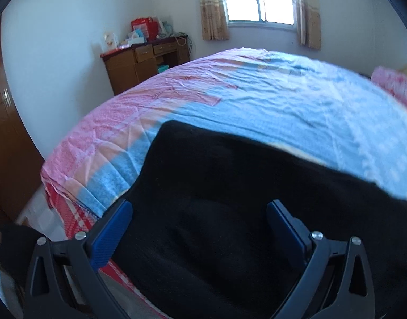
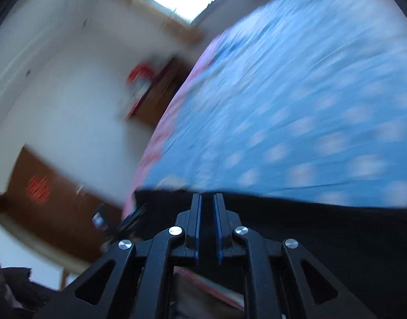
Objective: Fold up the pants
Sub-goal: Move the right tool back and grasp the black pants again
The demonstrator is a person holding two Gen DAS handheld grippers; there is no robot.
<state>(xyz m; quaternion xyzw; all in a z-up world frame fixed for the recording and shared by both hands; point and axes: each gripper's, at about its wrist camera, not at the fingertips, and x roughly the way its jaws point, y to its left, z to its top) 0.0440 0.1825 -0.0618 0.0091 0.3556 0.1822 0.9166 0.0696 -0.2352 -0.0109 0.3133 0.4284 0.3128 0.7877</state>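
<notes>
Blue-and-pink bedding [image 1: 296, 101] is overlaid at six o'clock by the black pants [image 1: 216, 199], over which the left gripper [image 1: 199, 212] is held wide open while the right gripper [image 2: 207, 207] is seen nearly closed, seemingly empty, so the fold could be missed through blur-fast motion.

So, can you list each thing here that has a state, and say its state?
left gripper: open, jaws wide, above the black pants, gripping nothing.
right gripper: almost shut, a narrow gap between the pads, nothing visibly held.
black pants: lying spread on the bed.
bedsheet: wrinkled.
window curtains: drawn apart.
</notes>
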